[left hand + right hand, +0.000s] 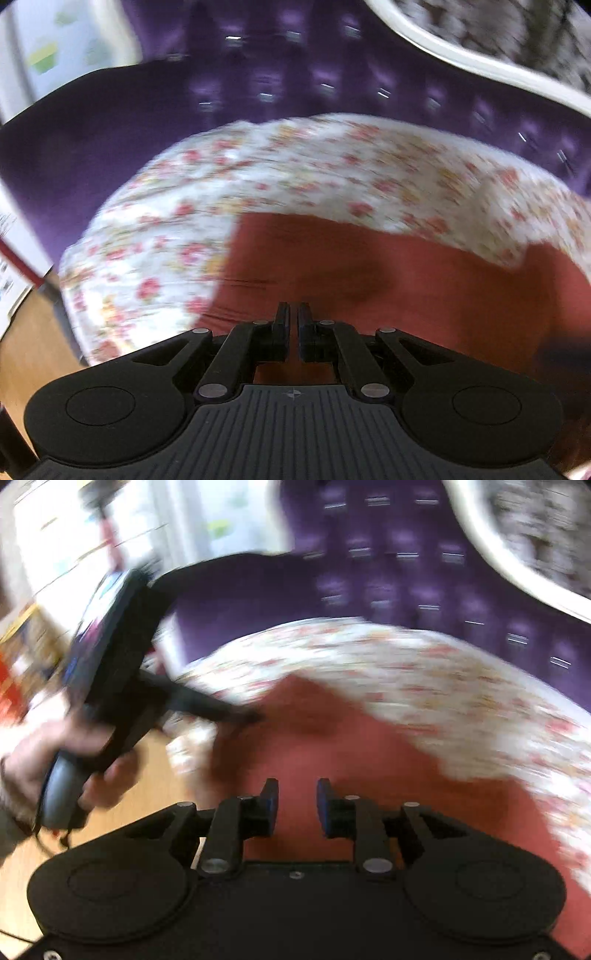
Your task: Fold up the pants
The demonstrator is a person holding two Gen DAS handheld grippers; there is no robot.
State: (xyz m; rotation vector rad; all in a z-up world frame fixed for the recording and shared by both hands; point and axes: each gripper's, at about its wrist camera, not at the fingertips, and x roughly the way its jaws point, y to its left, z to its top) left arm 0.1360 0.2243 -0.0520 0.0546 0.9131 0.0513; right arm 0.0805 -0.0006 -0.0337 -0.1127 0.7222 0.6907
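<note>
Pants point(388, 280) (red) are lying flat on the floral bed point(155, 236), in front of the purple headboard point(110, 122); they are looking part-folded, though blur is hiding how many folds are in. Left gripper point(292, 314) is hovering over the cloth with fingers clenched and empty; right gripper point(297, 794) is sitting over the near edge, fingers parted, gripping nothing. Judging from this, at least one more fold and a tidy-up are remaining.

Black grippers point(293, 794), silver rivets, ribbed grey base, blue-padded jaws.

Both wrist views steeply above pants point(406, 280)
</note>
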